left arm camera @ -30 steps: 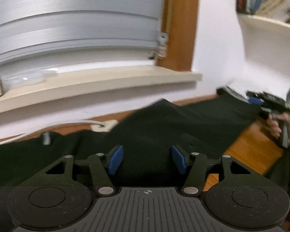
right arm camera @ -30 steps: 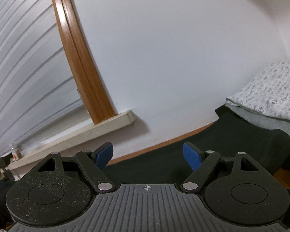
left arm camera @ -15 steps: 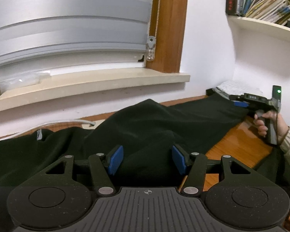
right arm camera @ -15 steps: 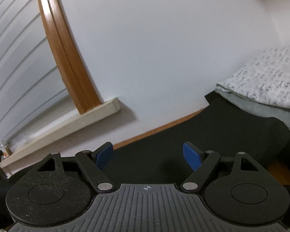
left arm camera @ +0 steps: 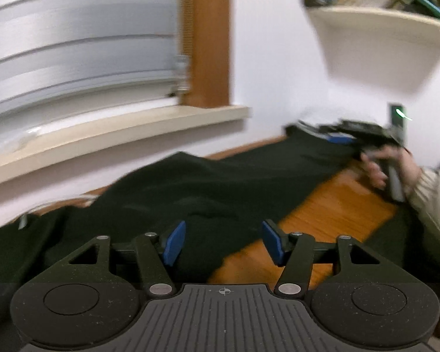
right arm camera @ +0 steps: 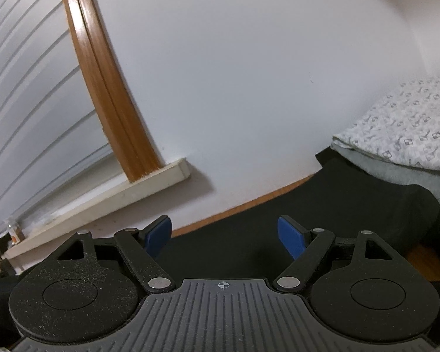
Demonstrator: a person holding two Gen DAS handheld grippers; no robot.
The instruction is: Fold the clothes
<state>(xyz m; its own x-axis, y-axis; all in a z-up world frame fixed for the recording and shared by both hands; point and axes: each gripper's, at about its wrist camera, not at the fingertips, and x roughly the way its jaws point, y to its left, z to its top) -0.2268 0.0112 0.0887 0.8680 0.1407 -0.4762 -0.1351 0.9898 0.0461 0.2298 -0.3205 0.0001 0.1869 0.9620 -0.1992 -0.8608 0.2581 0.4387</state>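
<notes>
Dark garment [left arm camera: 208, 187] spread along desk [left arm camera: 331, 214] back edge, below sill [left arm camera: 117, 135]. Left claw [left arm camera: 223, 242] opening above garment's near edge, nothing between pads. Right claw [right arm camera: 224, 234] wide open over garment [right arm camera: 249, 240], gripping nothing. Folded pile [right arm camera: 404, 135] on garment's right end, by wall.

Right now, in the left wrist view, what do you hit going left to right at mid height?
Window blind → wooden window frame → bare white wall → wall shelf with books.
</notes>
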